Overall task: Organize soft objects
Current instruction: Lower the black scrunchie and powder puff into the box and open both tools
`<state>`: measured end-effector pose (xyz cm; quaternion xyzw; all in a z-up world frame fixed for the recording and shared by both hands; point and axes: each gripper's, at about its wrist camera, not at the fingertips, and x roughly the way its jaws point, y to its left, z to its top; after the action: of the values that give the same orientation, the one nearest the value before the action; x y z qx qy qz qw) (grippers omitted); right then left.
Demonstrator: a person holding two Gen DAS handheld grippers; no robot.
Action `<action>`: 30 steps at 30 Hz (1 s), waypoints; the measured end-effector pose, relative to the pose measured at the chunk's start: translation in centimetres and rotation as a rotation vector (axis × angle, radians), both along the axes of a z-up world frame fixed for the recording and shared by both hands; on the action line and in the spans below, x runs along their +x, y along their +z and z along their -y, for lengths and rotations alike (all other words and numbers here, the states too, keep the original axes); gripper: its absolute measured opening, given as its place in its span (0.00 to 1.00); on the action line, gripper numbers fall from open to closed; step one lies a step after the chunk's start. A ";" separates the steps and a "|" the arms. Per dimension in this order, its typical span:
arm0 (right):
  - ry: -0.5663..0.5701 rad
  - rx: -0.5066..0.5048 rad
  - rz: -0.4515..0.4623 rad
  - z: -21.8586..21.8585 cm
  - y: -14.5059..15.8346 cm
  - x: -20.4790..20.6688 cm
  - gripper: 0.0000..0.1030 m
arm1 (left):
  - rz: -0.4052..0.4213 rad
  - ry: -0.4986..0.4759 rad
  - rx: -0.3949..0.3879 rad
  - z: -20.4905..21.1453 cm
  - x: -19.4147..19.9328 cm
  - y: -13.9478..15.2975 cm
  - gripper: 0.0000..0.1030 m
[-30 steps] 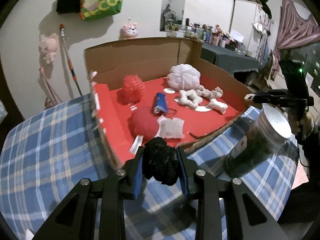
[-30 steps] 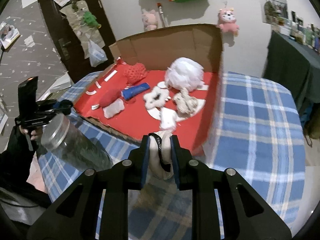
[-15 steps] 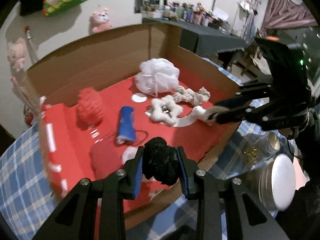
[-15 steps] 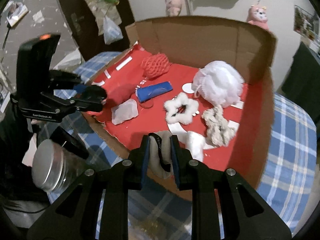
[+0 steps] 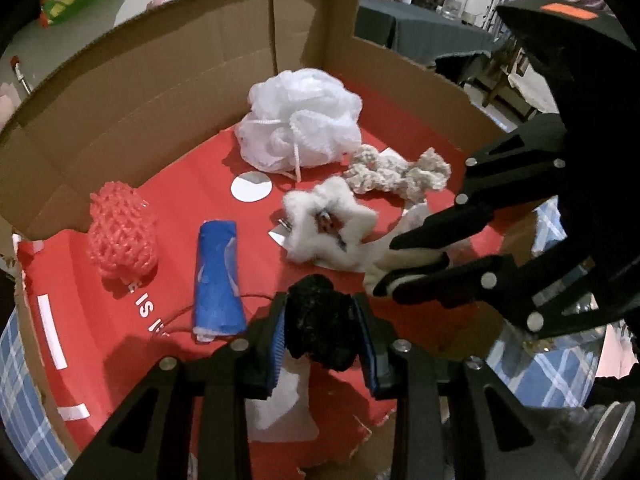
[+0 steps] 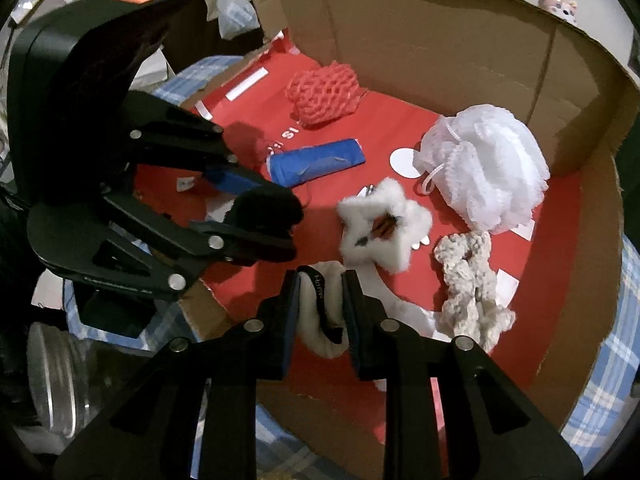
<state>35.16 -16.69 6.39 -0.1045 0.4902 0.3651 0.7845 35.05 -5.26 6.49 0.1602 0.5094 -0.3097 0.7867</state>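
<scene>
While clamping a black pom (image 5: 320, 320) in left gripper (image 5: 322, 334) and white cloth (image 6: 320, 308) in right gripper (image 6: 322, 312): mostly sorted, six softies already in box (image 5: 160, 92), just two drops left.

Mesh pouf (image 5: 300, 120) at box (image 5: 160, 80) rear; star scrunchie (image 5: 328, 224) before it.

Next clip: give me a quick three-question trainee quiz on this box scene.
1. True or false: the left tongs are empty.
2. Which lies nearest the white mesh sponge? A) red net sponge B) knitted rope toy C) blue roll
3. Fill in: the right tongs grip a ___ soft piece with a black strap.

Key: 1. False, they clamp a black pompom. 2. B. 3. White, the white piece, held over the cardboard box.
</scene>
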 end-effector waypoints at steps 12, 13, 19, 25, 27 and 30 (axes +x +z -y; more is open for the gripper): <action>-0.006 -0.040 -0.017 -0.5 -1.0 0.8 0.22 | -0.016 0.011 0.018 0.1 0.5 -1.0 0.34; -0.006 -0.047 -0.013 -0.6 -1.1 0.8 0.23 | -0.015 0.011 0.020 0.2 0.6 -1.1 0.35; -0.009 -0.053 -0.008 -0.6 -1.0 0.8 0.27 | -0.016 0.008 0.019 0.4 0.5 -1.1 0.38; -0.010 -0.062 0.004 -0.8 -1.1 0.7 0.49 | -0.016 0.006 0.018 0.2 0.8 -1.2 0.42; -0.010 -0.063 0.020 -0.8 -1.0 0.6 0.49 | -0.016 0.007 0.018 0.2 0.7 -1.2 0.42; -0.012 -0.068 0.024 -0.6 -0.9 0.5 0.49 | -0.006 0.015 0.025 0.2 0.7 -1.1 0.48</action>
<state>35.66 -16.05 5.49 -0.1326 0.4935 0.3421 0.7886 35.73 -5.46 5.38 0.1652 0.5166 -0.2980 0.7855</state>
